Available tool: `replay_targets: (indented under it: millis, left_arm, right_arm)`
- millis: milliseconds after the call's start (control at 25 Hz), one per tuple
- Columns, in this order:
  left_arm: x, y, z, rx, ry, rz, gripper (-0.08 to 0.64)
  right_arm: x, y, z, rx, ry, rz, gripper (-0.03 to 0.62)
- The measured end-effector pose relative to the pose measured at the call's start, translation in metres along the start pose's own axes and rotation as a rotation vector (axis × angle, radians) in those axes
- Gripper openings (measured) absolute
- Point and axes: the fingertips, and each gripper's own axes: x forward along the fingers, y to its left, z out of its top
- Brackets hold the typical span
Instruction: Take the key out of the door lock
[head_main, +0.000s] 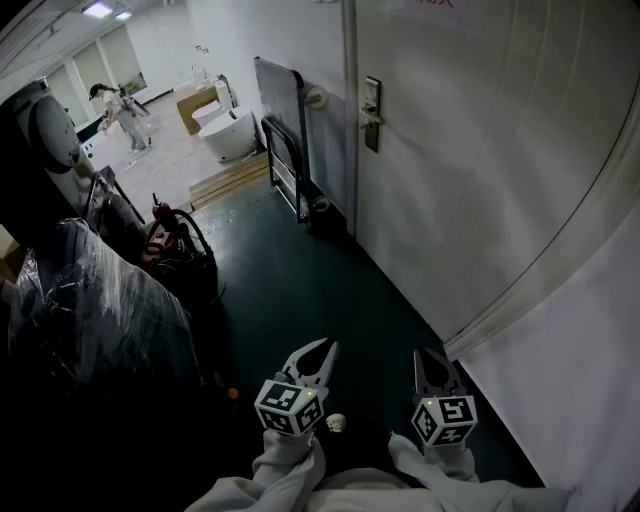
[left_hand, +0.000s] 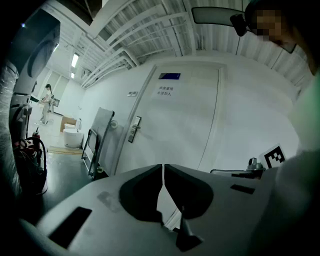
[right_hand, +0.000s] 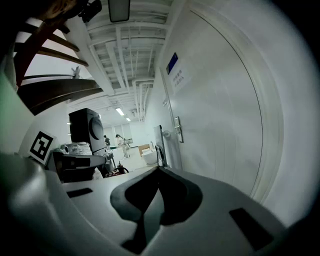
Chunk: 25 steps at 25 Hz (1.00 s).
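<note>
The white door stands shut on the right, with its metal lock plate and handle far ahead of both grippers. The same lock plate shows small in the left gripper view and the right gripper view. A key in it is too small to make out. My left gripper hangs low near my body, jaws shut on nothing. My right gripper is beside it, closer to the door, its tips together and empty. Both point toward the door's lock side.
A folded hand cart leans against the wall just left of the door. Plastic-wrapped clutter and a red item line the left of the dark floor. A small white object lies by my left gripper. A person stands far back.
</note>
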Motion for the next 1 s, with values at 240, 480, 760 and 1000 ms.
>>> replay_targets:
  millis: [240,480,760,1000]
  left_arm:
    - [-0.005,-0.005,-0.007,0.014,0.021,-0.025,0.023]
    - [-0.014,0.01,-0.004,0.01,0.011,0.006,0.023]
    - [-0.022,0.031,0.0,0.012,-0.015,0.048,0.023]
    - [-0.025,0.049,0.0,0.033,-0.01,0.042,0.023]
  right_arm:
    - [-0.003,0.006,-0.006,0.072,-0.005,-0.025,0.052]
    - [-0.002,0.012,-0.008,0.058,-0.007,-0.046,0.052]
    - [0.006,0.021,-0.012,0.055,-0.005,-0.057,0.052]
    - [0.02,0.029,-0.016,0.048,-0.012,-0.071,0.052]
